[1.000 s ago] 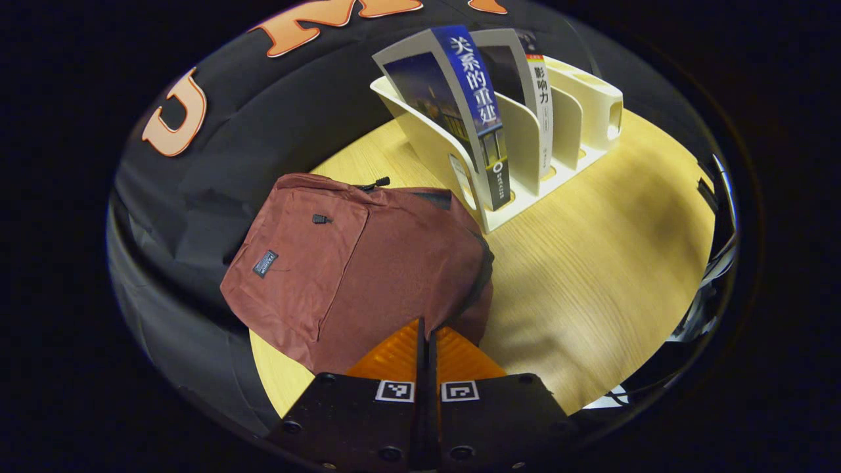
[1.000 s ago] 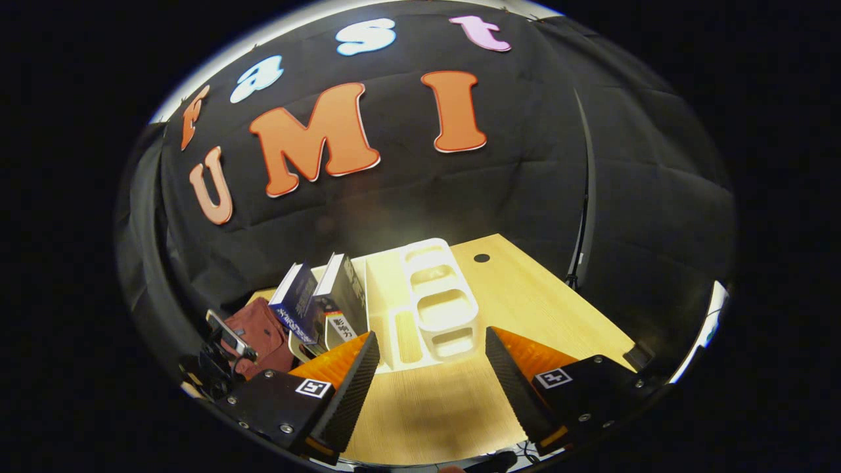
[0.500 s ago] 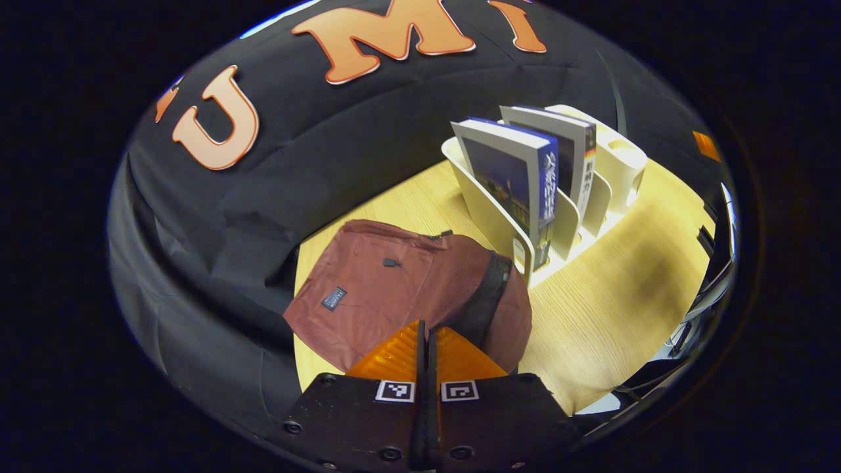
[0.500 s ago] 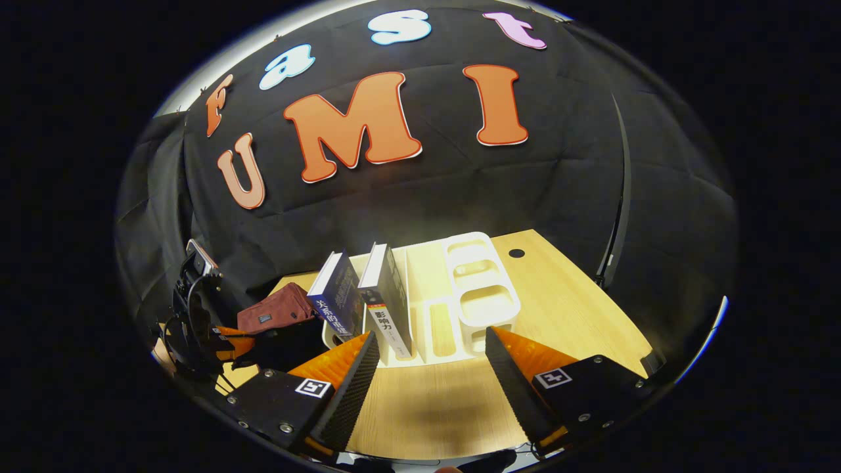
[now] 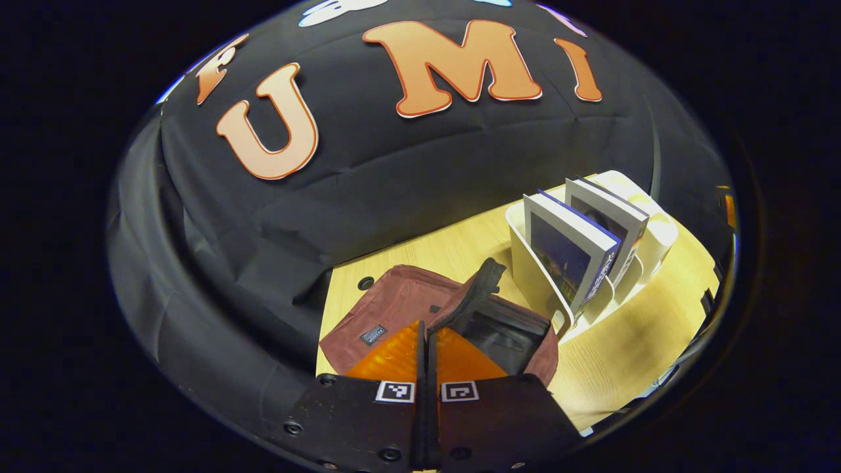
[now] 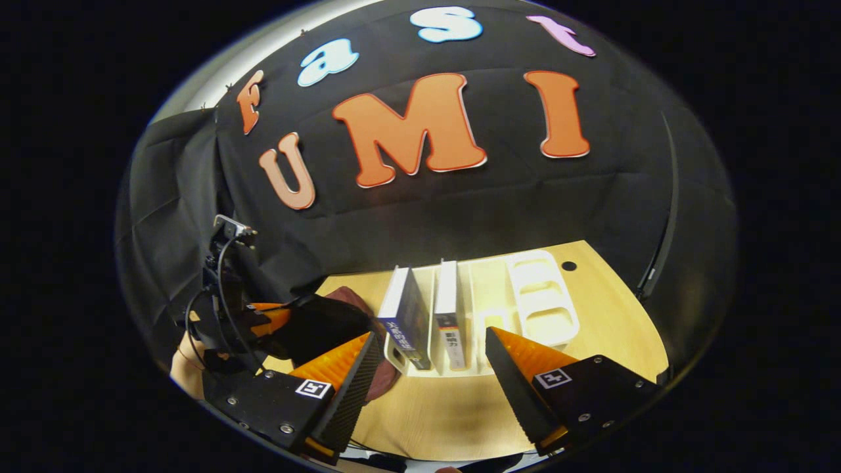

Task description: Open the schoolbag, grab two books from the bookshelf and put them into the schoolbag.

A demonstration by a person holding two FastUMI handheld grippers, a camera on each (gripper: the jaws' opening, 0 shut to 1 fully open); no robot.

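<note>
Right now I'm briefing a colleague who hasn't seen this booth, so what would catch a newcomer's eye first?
Probably the dark red schoolbag lying on the wooden table, its mouth gaping to show a black lining, right ahead of the left gripper, whose fingers are together. Next, two books standing upright in the white bookshelf beside the bag, with the right gripper open in front of them.

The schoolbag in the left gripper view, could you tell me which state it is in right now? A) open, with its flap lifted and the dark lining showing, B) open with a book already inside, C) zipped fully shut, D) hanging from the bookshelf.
A: the schoolbag lies on the table with its flap raised and the dark interior exposed, while both books stand in the bookshelf.
</note>
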